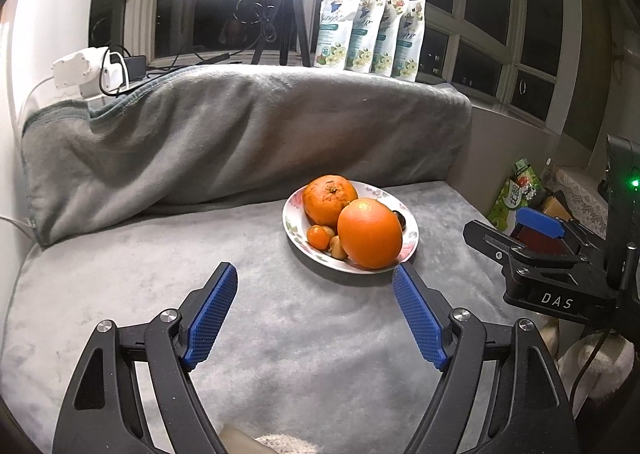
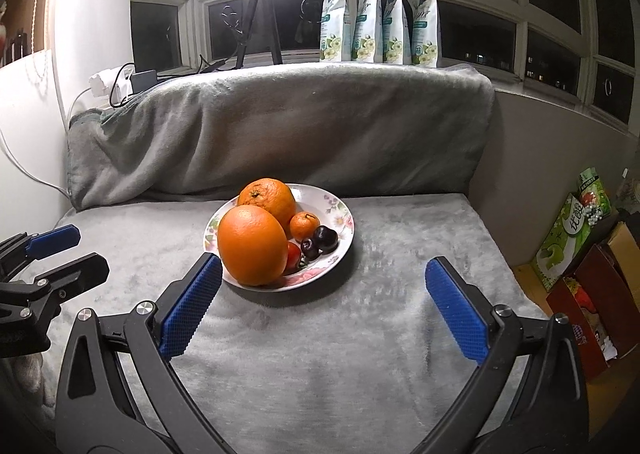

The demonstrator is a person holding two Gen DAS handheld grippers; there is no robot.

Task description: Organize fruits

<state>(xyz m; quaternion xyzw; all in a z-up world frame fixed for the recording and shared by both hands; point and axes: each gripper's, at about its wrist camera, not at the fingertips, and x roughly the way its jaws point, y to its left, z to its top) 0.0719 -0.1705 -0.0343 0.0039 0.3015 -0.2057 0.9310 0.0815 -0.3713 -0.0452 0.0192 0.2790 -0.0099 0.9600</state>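
On floral plate [image 2: 345, 214]: 2 oranges [image 2: 253, 245], both grippers [image 2: 322, 272] wide, empty.

Both wrist views look down, near, sharing the fruit plate [image 1: 412, 230], from opposite sides.

We see a plush, matt grey cloth [image 2: 320, 354] over the surface, and a glossy glazed plate [image 2: 344, 214] with a floral print. The front orange [image 2: 252, 244] has smooth, faintly dimpled skin; the cherries [image 2: 320, 242] shine. Our gripper pads [image 1: 210, 312] are knurled blue plastic on matt black arms.
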